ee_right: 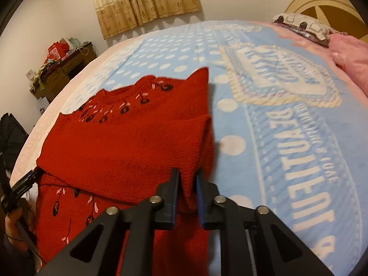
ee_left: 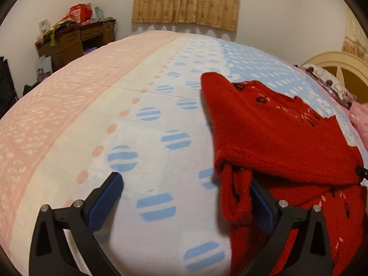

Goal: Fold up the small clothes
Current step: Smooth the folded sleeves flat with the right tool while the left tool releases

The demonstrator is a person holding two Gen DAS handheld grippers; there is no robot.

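Note:
A small red knit sweater (ee_left: 283, 142) with dark and pink embroidered flowers lies partly folded on the bed; it also shows in the right wrist view (ee_right: 124, 147). My left gripper (ee_left: 186, 184) is open wide at the sweater's left edge; red fabric drapes over its right finger (ee_left: 264, 207), and nothing is pinched. My right gripper (ee_right: 187, 177) is shut on a fold of the sweater at its right edge, fabric squeezed between the two fingers. The left gripper's tip shows at the left in the right wrist view (ee_right: 23, 186).
The bed is covered by a pink, white and blue dotted blanket (ee_left: 138, 115) with large lettering (ee_right: 299, 151). Pillows (ee_right: 303, 26) and a cream headboard (ee_left: 340, 66) lie at the far right. A cluttered wooden desk (ee_left: 76, 39) stands by the far wall under a curtain (ee_left: 186, 0).

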